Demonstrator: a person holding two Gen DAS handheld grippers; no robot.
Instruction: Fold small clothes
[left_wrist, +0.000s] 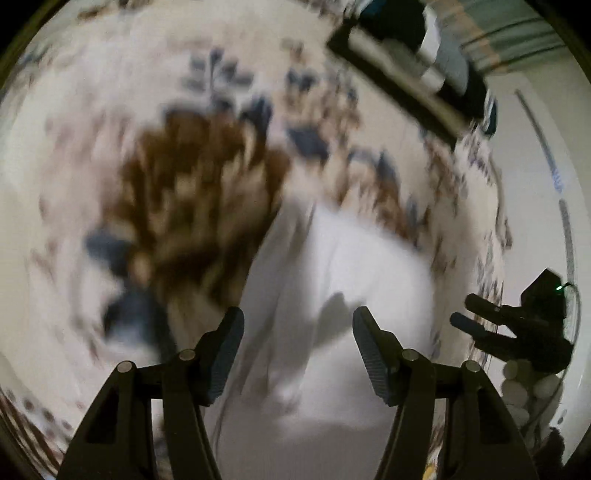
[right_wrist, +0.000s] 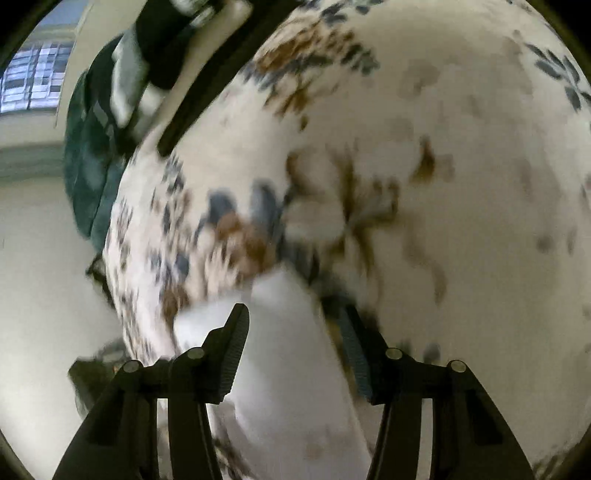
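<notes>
**Both tools poised over a white garment on the floral bed**

On the bed, spread over a floral bedcover (left_wrist: 110, 92) printed in brown and blue, lies a small white garment (left_wrist: 343, 266). Both views are badly smeared by motion, so its exact cut, its seams and its edges cannot be made out; it reads only as a pale, soft shape with long creases running down its length.

Seen from the left wrist, the left tool (left_wrist: 298, 354) points steeply down at the cloth with its jaws apart and nothing between the pads. The white fabric fills the gap beneath them, but no pad presses on it. At the right edge of that view the right tool (left_wrist: 469, 314) shows dark against the pale floor beyond the bed's edge. In its own view the right tool (right_wrist: 295, 354) likewise stands with jaws apart above the white garment (right_wrist: 280, 350), gripping nothing.

By the look of it the cloth is light, limp and thin. It should drape and bunch rather than hold a line, and it may drag the loose bedcover along if the pads bite too deep. The safer hold is probably a pinch at an outer edge or corner, one tool on each side, taking only the white layer and lifting together so the fold falls flat. Which edge is nearest either tool the blur does not let me say.
</notes>
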